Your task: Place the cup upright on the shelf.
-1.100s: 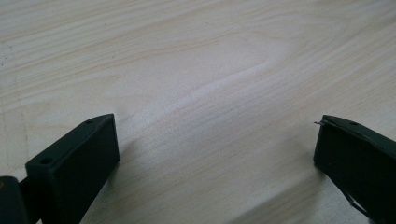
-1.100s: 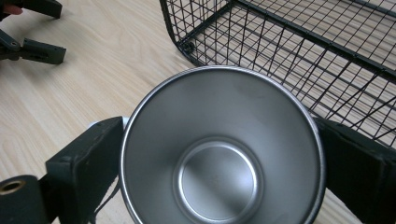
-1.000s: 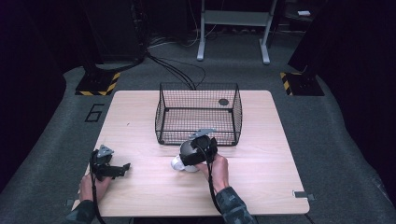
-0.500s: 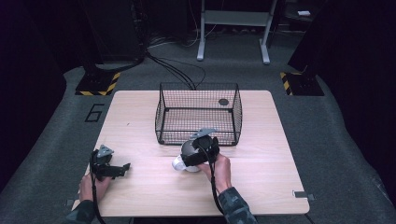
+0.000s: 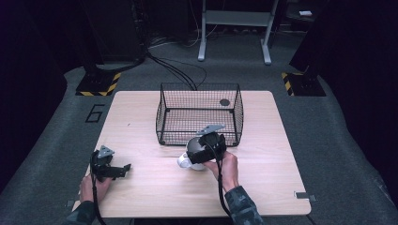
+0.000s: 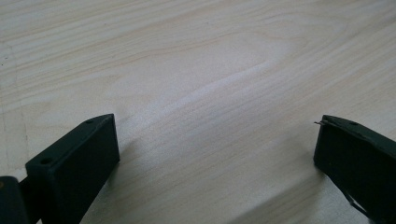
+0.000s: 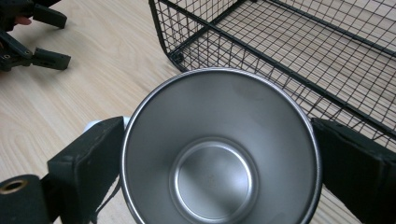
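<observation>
Wood table [image 5: 281, 140] — right gripper [image 7: 219, 154] clamped on steel cup [image 7: 219, 154] at frame centre; left gripper [image 6: 215, 154], lower left, jaws apart — empty.

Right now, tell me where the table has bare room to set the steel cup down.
Free: the wood between the left gripper and the steel cup; the strip right of the wire basket; the near edge of the table. Crowded: the patch in front of the basket, where the right gripper closes on the cup. The basket floor holds one small dark disc.
</observation>
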Demonstrator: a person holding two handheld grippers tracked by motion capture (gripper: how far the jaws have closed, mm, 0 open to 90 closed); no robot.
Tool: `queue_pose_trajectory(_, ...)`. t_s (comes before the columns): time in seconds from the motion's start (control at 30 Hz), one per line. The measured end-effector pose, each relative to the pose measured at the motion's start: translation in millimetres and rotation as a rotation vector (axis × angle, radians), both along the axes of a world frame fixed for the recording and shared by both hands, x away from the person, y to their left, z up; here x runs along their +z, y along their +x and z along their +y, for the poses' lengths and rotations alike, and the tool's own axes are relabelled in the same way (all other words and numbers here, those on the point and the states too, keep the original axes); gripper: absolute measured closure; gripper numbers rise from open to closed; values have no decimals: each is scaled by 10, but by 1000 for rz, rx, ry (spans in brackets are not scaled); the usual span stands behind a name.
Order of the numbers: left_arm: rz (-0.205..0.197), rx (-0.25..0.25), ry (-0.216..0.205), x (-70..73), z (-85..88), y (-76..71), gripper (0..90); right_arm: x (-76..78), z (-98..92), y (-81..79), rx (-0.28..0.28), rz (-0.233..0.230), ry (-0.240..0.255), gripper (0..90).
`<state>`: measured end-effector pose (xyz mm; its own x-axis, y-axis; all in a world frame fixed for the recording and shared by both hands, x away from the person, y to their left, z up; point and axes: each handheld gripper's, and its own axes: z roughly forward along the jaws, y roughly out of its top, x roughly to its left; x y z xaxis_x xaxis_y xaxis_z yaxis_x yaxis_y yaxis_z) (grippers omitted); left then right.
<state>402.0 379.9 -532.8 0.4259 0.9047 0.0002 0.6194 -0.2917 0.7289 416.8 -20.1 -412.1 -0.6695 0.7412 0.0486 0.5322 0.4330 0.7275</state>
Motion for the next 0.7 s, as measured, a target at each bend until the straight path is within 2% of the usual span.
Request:
queue_pose_trajectory(0.2, 0, 0, 0, 0, 0, 0, 2, 101, -74, 33, -10, 3, -2, 60)
queue_pose_trajectory(0.3, 0, 0, 0, 0, 0, 0, 1, 118, -80, 40, -18, -7, 5, 60)
queue_pose_trajectory(0.37, 0, 1, 0, 0, -1, 0, 1, 139, -107, 60, -11, -7, -2, 60)
queue_pose_trajectory(0.4, 0, 0, 0, 0, 0, 0, 1, 150, -105, 58, -25, 4, 4, 60)
queue_pose_trajectory(0.7, 0, 1, -1, 0, 0, -1, 2, 226, -161, 99, -25, 0, 2, 60)
